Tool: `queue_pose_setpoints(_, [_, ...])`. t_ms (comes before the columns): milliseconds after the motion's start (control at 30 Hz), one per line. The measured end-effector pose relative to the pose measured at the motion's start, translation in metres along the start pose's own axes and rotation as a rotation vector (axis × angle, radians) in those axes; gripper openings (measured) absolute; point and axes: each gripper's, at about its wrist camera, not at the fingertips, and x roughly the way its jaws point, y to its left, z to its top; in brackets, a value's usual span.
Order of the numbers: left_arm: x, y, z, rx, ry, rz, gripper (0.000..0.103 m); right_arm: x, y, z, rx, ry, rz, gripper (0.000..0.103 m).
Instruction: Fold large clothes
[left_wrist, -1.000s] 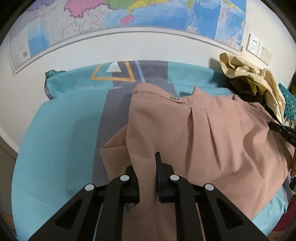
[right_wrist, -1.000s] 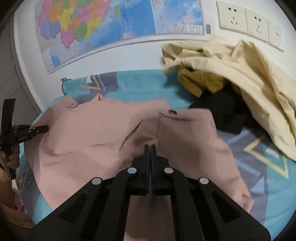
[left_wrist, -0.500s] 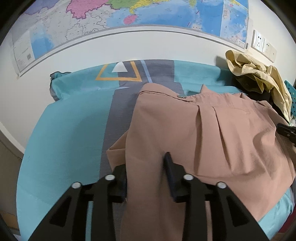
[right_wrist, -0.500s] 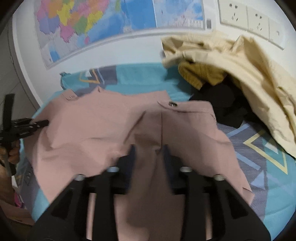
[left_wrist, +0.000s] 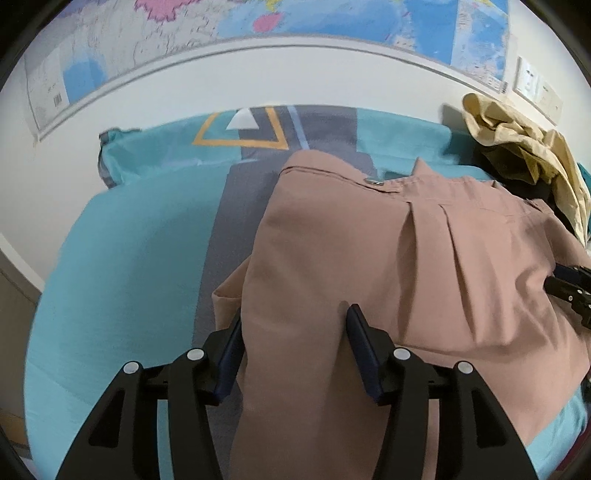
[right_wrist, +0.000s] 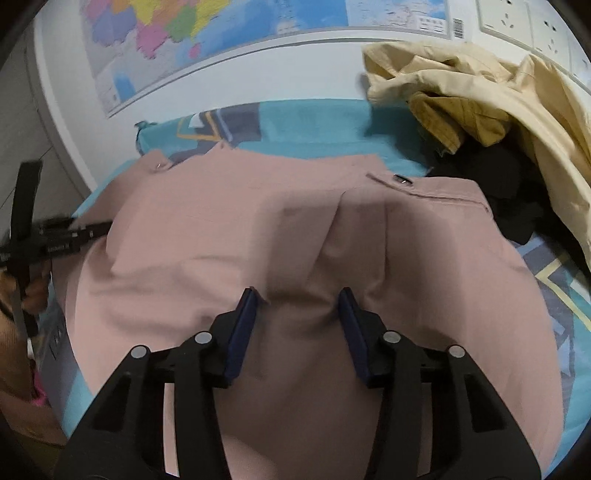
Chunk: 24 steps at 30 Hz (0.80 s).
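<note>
- Left gripper (left_wrist: 295, 332): jaws just opened, apart, astride the pink garment (left_wrist: 406, 258).
- Right gripper (right_wrist: 297, 317): jaws apart over the garment, closing slightly.
- Garment lies on the bed (left_wrist: 129, 258).

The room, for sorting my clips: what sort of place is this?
Probably a bedroom at home: a bed under a teal patterned cover, a wall map above it, and a pile of clothes by the wall.

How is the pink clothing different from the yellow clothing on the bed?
The pink garment lies spread out nearly flat across the bed's middle; the pale yellow garment is bunched in a crumpled heap by the wall. The pink one lies under both grippers; the yellow one lies away from them, heaped with dark clothes. Both rest on the teal bedspread.
</note>
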Motion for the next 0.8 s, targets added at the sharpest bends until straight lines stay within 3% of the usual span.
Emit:
queue_pose_setpoints(167, [-0.001,0.004,-0.001,-0.030,0.003,-0.020,0.054,-0.026,0.015,0.004,-0.038,-0.046,0.013,0.046])
queue_pose_setpoints(367, [-0.015,0.014,-0.007,-0.067,-0.019,-0.031,0.058,-0.061,0.055,0.009,-0.173,-0.114,0.098,0.058])
queue_pose_setpoints(567, [-0.034,0.017,-0.018,-0.054,-0.054,-0.034,0.064,-0.050,0.089,-0.002,-0.268,-0.060,0.158,0.062])
queue_pose_setpoints(700, [-0.045,0.011,-0.019,0.003,-0.092,-0.005,0.069,-0.045,0.077,-0.006,-0.215,-0.045,0.131,0.062])
queue_pose_setpoints(800, [-0.056,0.003,-0.014,0.040,-0.132,-0.069,0.073,-0.056,0.039,0.000,-0.085,-0.099,0.091,0.065])
